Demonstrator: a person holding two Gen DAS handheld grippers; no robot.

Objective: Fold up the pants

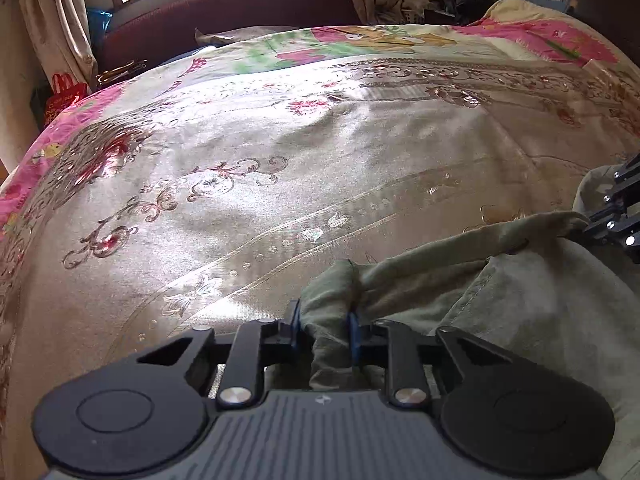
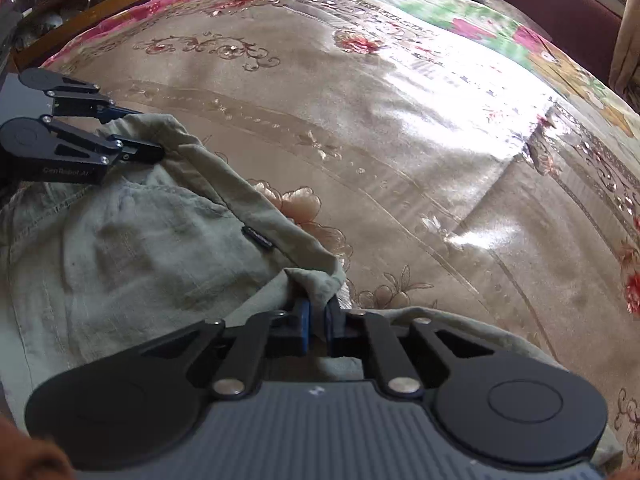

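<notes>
stage: early, no fold seen | pants [image 2: 120,248]: lower left of right view, bunched on bedspread [image 2: 400,140] | left gripper [image 1: 325,330]: clenched on waistband | right gripper [image 2: 316,316]: clenched on waistband | left: lift, spread, fold

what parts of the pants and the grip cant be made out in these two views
- Left wrist view: the pants run off the right and bottom edges; legs and hems unseen.
- Left wrist view: the cloth inside the left gripper is hidden behind its body.
- Right wrist view: the right gripper covers the cloth below its fingers.
- Right wrist view: the small dark label is too small to read.
</notes>
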